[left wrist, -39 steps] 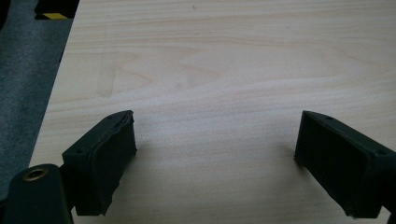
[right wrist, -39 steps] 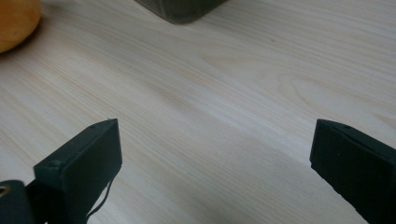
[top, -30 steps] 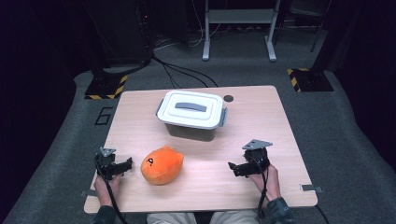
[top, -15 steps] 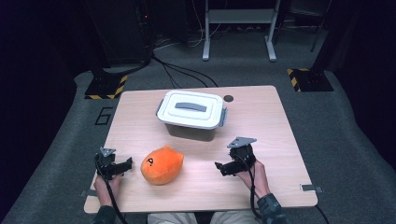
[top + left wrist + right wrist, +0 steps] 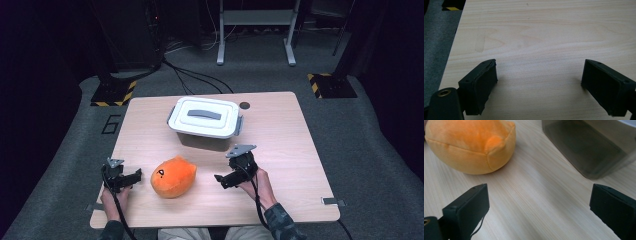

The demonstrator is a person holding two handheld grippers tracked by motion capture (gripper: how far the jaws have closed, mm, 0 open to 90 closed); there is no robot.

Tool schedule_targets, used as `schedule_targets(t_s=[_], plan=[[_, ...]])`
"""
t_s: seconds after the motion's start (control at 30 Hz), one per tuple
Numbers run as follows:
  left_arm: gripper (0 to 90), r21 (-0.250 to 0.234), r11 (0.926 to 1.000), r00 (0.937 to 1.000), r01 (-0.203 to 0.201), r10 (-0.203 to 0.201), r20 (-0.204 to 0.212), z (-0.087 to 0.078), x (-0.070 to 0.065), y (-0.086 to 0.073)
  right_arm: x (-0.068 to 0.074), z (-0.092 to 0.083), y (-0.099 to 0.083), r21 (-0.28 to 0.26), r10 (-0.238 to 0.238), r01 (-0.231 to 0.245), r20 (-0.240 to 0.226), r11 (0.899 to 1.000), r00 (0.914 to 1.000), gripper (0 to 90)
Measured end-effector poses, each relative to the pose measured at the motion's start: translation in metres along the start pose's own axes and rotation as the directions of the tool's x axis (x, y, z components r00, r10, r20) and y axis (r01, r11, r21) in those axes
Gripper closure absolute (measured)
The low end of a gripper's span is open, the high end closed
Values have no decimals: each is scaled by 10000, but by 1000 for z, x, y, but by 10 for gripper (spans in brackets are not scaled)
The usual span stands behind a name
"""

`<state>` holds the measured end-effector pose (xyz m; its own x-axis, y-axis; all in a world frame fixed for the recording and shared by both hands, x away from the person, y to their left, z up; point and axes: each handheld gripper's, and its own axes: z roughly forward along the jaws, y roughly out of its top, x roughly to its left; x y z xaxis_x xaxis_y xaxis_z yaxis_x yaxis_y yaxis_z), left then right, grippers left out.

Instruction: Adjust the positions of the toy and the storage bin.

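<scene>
An orange plush toy (image 5: 173, 176) lies on the wooden table (image 5: 280, 125) near its front edge. Behind it stands a clear plastic box with a white lid (image 5: 205, 118) and a grey handle. My left gripper (image 5: 136, 176) rests at the toy's left, open, with bare table between its pads (image 5: 480, 87). My right gripper (image 5: 220, 181) hovers at the toy's right, pointing toward it, open and empty. In the right gripper view the plush toy (image 5: 471, 147) lies ahead at the left and the box (image 5: 586, 147) at the right.
A dark round hole (image 5: 244, 105) marks the table behind the box. Grey carpet surrounds the table, with cables (image 5: 190, 75), a metal stand (image 5: 255, 30) and yellow-black striped feet (image 5: 327, 84) beyond the far edge.
My right gripper has moved leftward across the table, closer to the plush toy. The left gripper has stayed where it was.
</scene>
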<state>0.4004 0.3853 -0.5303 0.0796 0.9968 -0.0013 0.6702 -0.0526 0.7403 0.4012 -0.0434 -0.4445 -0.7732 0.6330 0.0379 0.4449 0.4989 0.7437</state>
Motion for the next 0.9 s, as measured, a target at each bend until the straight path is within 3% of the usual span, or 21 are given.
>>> schedule_targets(t_s=[0.47,0.67,0.9], plan=[[127,-1,10000,10000,2,-2,11,0,0,0,29,28,27,144,-797,813,-907,9966,9927,4],[127,-1,10000,10000,-3,3,7,0,0,0,39,38,34,296,-839,882,-1239,9957,9887,0],[128,0,10000,10000,3,-3,6,0,0,0,51,56,47,340,-1162,1241,-1764,9917,9774,0]])
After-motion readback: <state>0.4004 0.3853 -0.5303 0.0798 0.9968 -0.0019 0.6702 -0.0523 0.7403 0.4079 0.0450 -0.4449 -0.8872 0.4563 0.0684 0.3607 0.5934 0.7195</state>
